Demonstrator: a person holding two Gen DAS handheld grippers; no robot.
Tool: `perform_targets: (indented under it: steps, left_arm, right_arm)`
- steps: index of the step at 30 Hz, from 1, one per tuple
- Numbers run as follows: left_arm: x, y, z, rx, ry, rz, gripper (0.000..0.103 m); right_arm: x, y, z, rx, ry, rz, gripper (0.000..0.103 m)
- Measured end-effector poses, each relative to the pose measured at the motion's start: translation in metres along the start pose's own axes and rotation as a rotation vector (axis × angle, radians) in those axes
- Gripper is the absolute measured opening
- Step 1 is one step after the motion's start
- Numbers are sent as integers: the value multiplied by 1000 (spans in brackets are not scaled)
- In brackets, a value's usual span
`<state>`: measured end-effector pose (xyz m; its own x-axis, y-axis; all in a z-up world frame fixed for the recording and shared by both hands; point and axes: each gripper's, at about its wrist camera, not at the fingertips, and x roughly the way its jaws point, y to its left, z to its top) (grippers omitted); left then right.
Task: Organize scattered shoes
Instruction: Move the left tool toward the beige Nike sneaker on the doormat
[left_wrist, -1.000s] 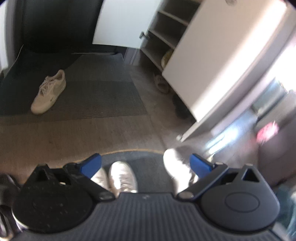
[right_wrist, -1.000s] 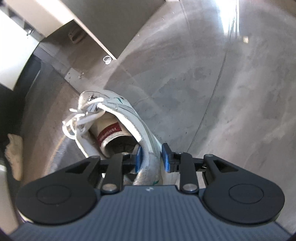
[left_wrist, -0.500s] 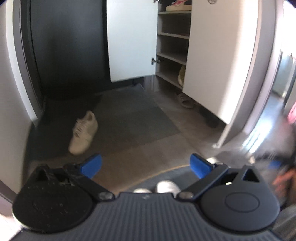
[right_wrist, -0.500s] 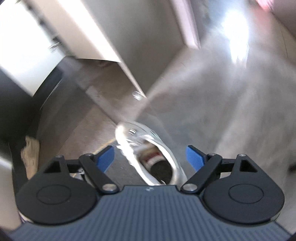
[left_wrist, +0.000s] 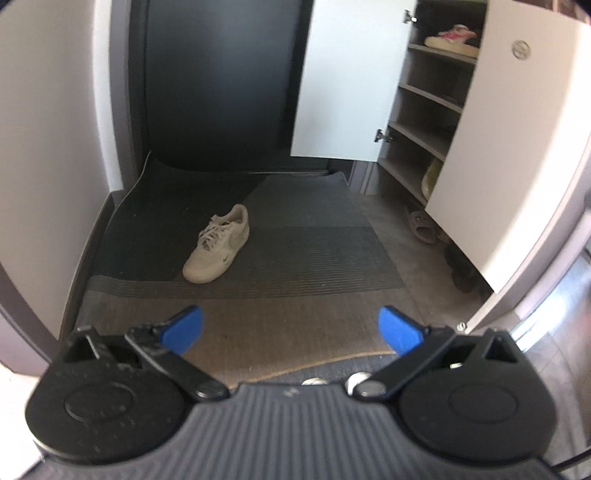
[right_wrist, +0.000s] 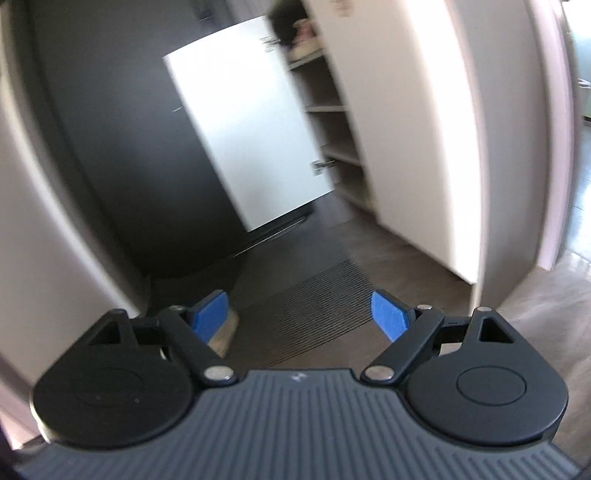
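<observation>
Entryway, both wrist views. The left gripper (left_wrist: 291, 326) hangs with its blue pads spread wide and nothing between them; the right gripper (right_wrist: 301, 314) is likewise wide apart and empty. A white sneaker (left_wrist: 218, 243) lies alone on the dark doormat (left_wrist: 314, 258), nearer its left edge, toe toward the camera. The shoe cabinet (left_wrist: 432, 122) stands open at the mat's right edge, with a brown slide sandal (left_wrist: 421, 226) on the floor before it. Likely hazard: the sneaker's soft collar may fold under a pinch (laces loose), letting it swing or slip in transit; the open cabinet door (left_wrist: 347, 81) could be clipped on approach.
</observation>
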<state>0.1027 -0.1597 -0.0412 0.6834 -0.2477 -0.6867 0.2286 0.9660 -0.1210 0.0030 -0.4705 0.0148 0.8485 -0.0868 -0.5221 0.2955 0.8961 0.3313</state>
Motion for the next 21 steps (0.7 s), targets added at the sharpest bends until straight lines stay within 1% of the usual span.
perform_targets:
  steps: [2, 4, 6, 7, 10, 12, 14, 17, 20, 21]
  left_arm:
    - [-4, 10, 11, 29, -28, 33, 103]
    - [-5, 21, 19, 50, -51, 69, 103]
    - [0, 32, 32, 50, -50, 95, 103]
    - [3, 37, 38, 50, -49, 104, 103]
    - [15, 50, 60, 53, -39, 95, 103]
    - [25, 58, 74, 77, -57, 94, 103]
    - [44, 66, 88, 113, -86, 81, 103]
    - [75, 73, 96, 147, -97, 69, 103]
    - [129, 76, 100, 221, -78, 54, 103]
    - [162, 75, 99, 281, -68, 44, 103]
  right_arm:
    - [1, 17, -11, -23, 12, 29, 87]
    - [5, 30, -20, -11, 39, 68, 87]
    - [14, 42, -26, 11, 53, 117, 87]
    - [15, 45, -27, 12, 51, 126, 87]
    - [30, 57, -29, 56, 96, 178, 87]
    - [35, 66, -26, 78, 108, 216, 87]
    - [42, 77, -20, 60, 110, 225, 87]
    - [69, 98, -6, -10, 106, 219, 87]
    - [119, 111, 0, -104, 80, 179, 87]
    - [134, 111, -2, -118, 75, 169, 87]
